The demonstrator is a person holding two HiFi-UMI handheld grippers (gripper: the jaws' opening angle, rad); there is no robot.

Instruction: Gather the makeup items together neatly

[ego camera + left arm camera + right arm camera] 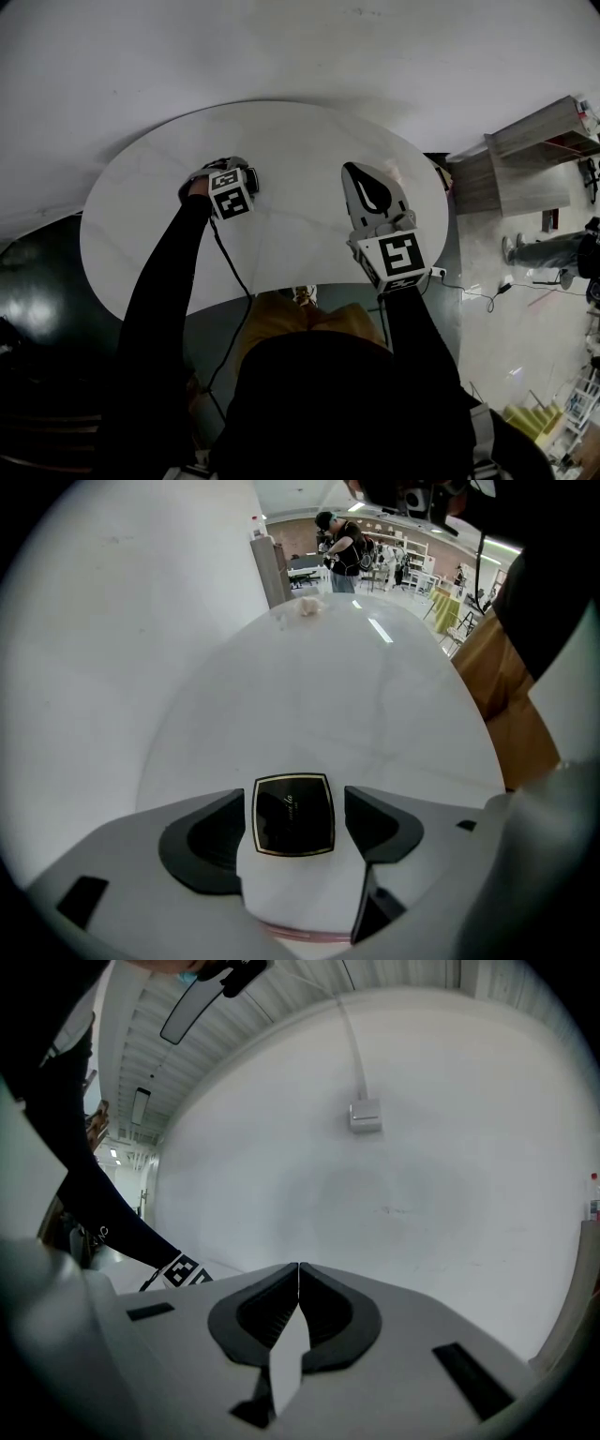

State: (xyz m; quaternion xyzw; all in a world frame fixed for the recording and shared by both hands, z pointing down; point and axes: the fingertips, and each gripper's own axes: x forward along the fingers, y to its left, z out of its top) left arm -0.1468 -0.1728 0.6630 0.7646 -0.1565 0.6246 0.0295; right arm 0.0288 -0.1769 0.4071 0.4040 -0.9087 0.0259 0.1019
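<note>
While the left gripper [295, 799] sits at the nine o'clock side of the round white table [300, 141], jaws spread either side of a flat black square compact with a gold rim [293, 822], a small crumpled pale lump [307, 606] lies near the two o'clock edge, and the right gripper [298, 1269] has its jaws pressed together.

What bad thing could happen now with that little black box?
1. The left tool has its jaws apart on either side of the black compact, not gripping it. If they close off-centre, it might twist or skid on the smooth table.
2. A small pale lump sits near the table's far edge; a careless sweep might knock it off.
</note>
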